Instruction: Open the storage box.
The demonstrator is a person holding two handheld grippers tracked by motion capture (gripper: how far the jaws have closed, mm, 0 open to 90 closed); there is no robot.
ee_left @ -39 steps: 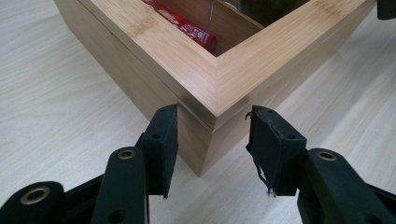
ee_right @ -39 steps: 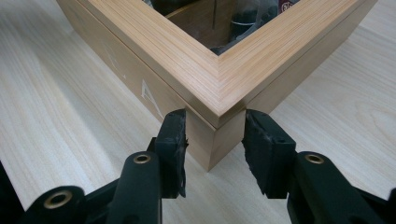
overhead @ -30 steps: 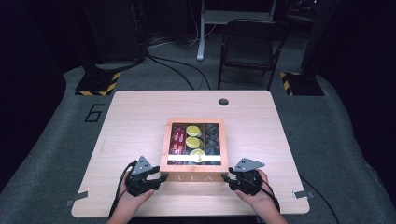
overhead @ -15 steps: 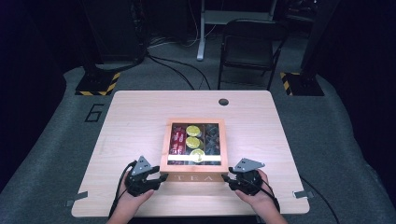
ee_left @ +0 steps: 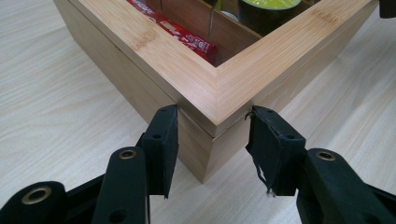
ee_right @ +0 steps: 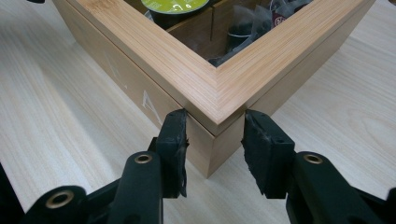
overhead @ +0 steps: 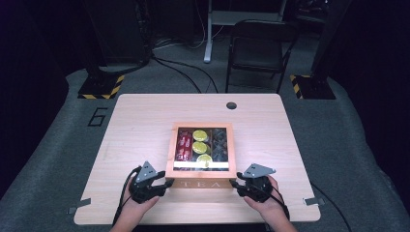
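Both hands reach in from the near edge of the tabletop (overhead: 145, 121), each wrapped around a gripper, and both angle inward toward the wooden box (overhead: 200, 166) sitting near the front edge at the middle. The left gripper (overhead: 164, 182) points at the box's near left corner; in the left gripper view its jaws stand spread, one on either side of that corner (ee_left: 212, 116), close to the wood. Whether the pads actually touch the box is hard to judge. The right gripper (overhead: 235, 183) mirrors it at the near right corner; in the right gripper view its jaws are spread too, flanking that corner (ee_right: 212, 116) just below the lid line. So both grippers are released, clamping nothing.

The box lid has a window, and through it show red packets (overhead: 183, 144) on the left, round yellow-green lids (overhead: 199, 145) down the middle, and dark packets (overhead: 219, 144) on the right. White lettering on the box front (overhead: 200, 184) is partly cut off between the grippers and hard to read. A glare strip (overhead: 200, 165) on the window hides the contents nearest the front. The forearms are cut off at the bottom edge of the high view.
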